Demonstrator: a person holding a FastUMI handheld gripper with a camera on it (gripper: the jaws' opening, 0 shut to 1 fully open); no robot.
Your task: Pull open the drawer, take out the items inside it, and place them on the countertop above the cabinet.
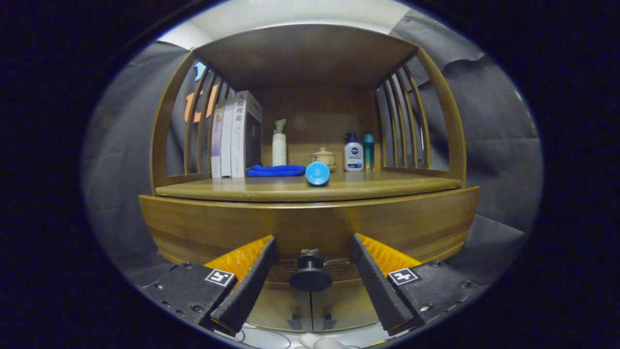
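Now gripper [310, 252] fingers spread wide, drawer knob [310, 274] between, seemingly untouched; drawer [310, 228] closed.

Small goods in a row, between two walls of slats

At the far left three books [236, 135] stand upright, touching each other. Just right of them a white spray bottle [279, 145] stands far back, and a blue cloth [276, 170] lies folded in front of it, near the books. A blue cup [317, 173] lies on its side just right of the cloth, its round end to the near side. Behind the cup is a small lidded pot [323, 157]. Right of the pot a white pump bottle [353, 154] and a teal bottle [368, 151] stand side by side. Wooden slats [409, 121] close both sides, with grey cloth [489, 126] behind.
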